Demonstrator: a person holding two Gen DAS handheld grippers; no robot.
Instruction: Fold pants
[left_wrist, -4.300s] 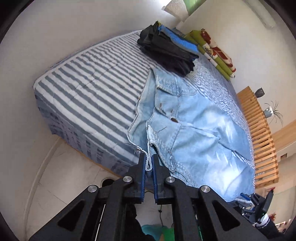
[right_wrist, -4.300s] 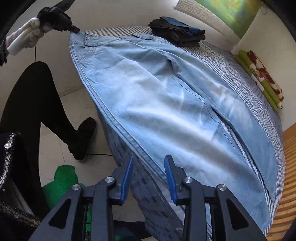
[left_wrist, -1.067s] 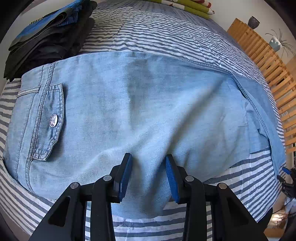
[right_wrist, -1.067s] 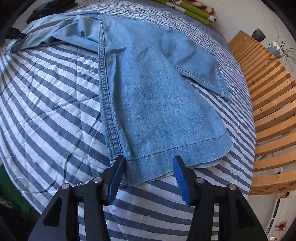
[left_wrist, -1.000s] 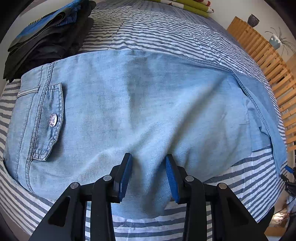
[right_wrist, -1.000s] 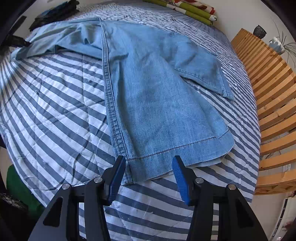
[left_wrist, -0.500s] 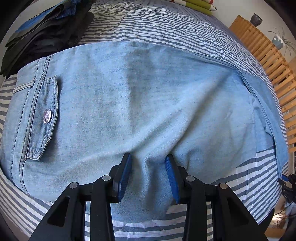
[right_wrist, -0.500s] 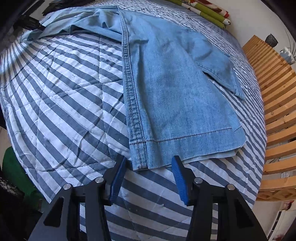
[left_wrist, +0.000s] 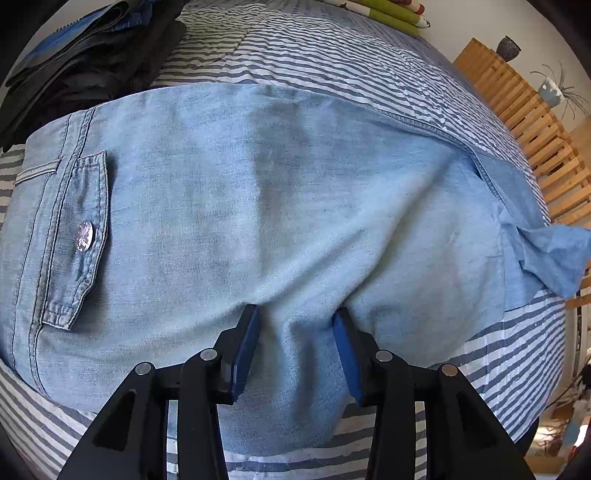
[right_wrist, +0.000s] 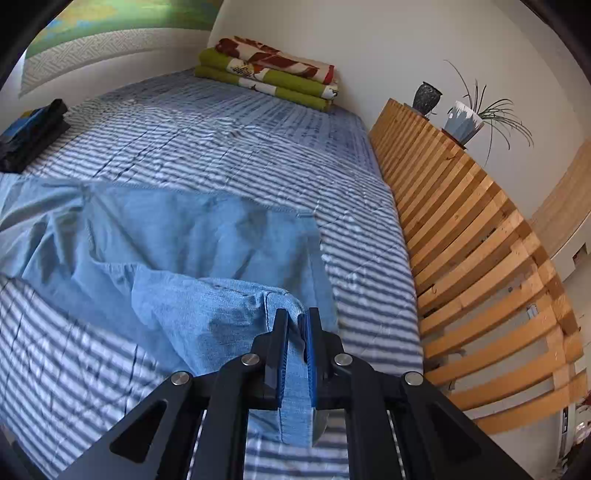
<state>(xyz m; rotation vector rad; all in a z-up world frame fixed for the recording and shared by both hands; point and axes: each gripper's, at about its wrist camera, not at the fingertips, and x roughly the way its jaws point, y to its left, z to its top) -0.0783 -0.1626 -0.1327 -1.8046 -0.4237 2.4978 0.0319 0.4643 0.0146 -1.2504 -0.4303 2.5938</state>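
Jaws closing, right gripper (right_wrist: 297, 325) pinching soft denim pants (right_wrist: 229, 306)

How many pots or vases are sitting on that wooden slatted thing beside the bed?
2: a dark vase and, just right of it, a pale blue pot holding a spiky plant, both atop the wooden slatted frame. Others could be out of view.

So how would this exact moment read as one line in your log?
left gripper: opening, astride jeans | right gripper: closing on hem, lifted | bed

My bed (right_wrist: 229, 147) wears a striped cover; on it lie denim pants (left_wrist: 277, 206), dark folded clothes (left_wrist: 92, 59), folded blankets (right_wrist: 273, 75).
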